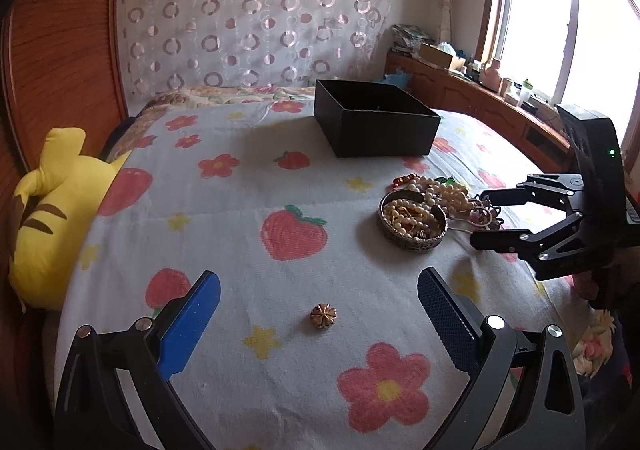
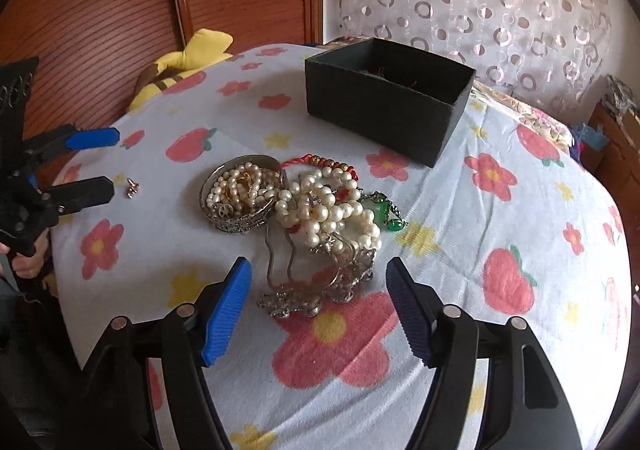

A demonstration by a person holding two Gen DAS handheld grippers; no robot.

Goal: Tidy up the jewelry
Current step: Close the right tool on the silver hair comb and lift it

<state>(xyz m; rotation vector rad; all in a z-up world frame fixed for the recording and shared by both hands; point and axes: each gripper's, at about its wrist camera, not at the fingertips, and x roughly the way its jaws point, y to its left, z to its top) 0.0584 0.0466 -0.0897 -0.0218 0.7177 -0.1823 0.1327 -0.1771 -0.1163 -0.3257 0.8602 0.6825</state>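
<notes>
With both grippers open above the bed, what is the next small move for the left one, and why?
Probably lower the left gripper and close its fingers on the small gold flower piece. It lies alone on the blanket between the open fingers, apart from the jewelry pile, and the black box stands open.

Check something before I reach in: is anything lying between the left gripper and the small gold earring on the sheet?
Nothing visible. The left gripper is open, and the earring lies alone on bare sheet between its fingers. The bangle and pearls sit farther off, beside the right gripper.
</notes>
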